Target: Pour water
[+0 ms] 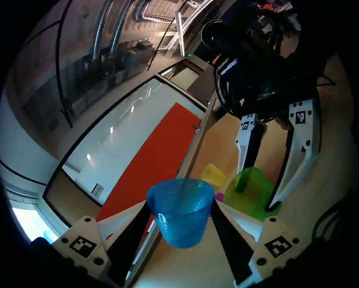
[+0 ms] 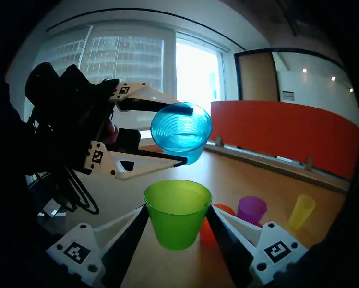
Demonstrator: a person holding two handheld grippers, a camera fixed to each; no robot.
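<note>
Above the tabletop (image 2: 256,177), the left tool (image 1: 180,204) clenches the blue cup (image 1: 181,216), tipped over the green cup (image 2: 177,218) gripped by the right tool (image 2: 178,209). Both look like light, thin plastic; hold mid-wall gently.

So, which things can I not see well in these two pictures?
Right gripper view: blue cup, tinted wall hides whether it holds water.
Right gripper view: orange cup, mostly behind green cup.
Left gripper view: purple cup, a sliver beside the blue cup.
</note>
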